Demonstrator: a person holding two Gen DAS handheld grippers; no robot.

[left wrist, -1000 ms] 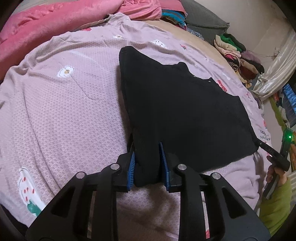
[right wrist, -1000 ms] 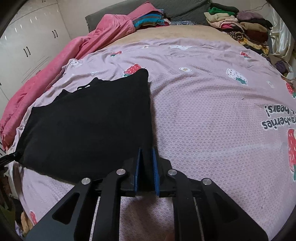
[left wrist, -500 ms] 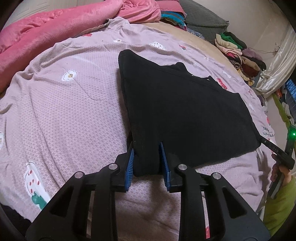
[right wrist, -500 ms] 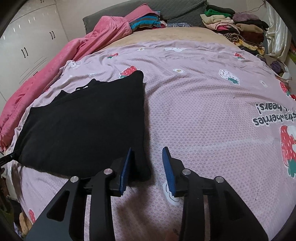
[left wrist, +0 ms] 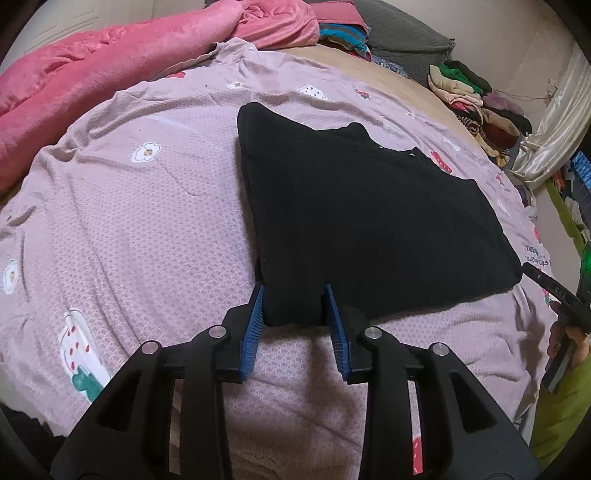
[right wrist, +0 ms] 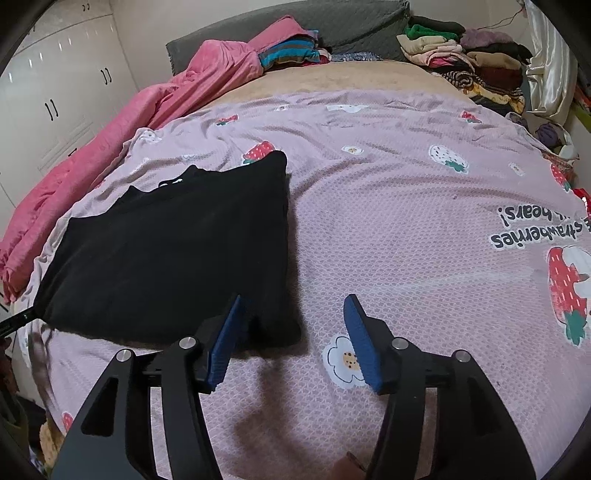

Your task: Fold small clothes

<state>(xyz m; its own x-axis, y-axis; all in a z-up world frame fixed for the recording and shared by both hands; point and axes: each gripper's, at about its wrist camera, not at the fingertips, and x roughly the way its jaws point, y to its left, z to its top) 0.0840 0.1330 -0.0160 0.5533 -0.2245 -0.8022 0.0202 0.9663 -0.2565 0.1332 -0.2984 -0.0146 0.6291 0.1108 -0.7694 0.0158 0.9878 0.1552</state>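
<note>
A black garment (left wrist: 362,221) lies flat on the lilac strawberry-print bedspread (left wrist: 140,229), folded into a rough rectangle. My left gripper (left wrist: 294,295) has its blue pads on either side of the garment's near left corner, which fills the gap between them. In the right wrist view the garment (right wrist: 173,251) lies at the left. My right gripper (right wrist: 293,306) is wide open and empty above the bedspread (right wrist: 406,229), its left pad beside the garment's near right corner.
A pink quilt (left wrist: 92,70) runs along the bed's left side. Piles of folded clothes (right wrist: 461,62) sit at the head of the bed by a grey headboard (right wrist: 351,26). White wardrobe doors (right wrist: 55,81) stand at the left.
My right gripper has let go of the garment's corner and opened wide. My left gripper has opened a little around its corner. The garment now lies flat.
</note>
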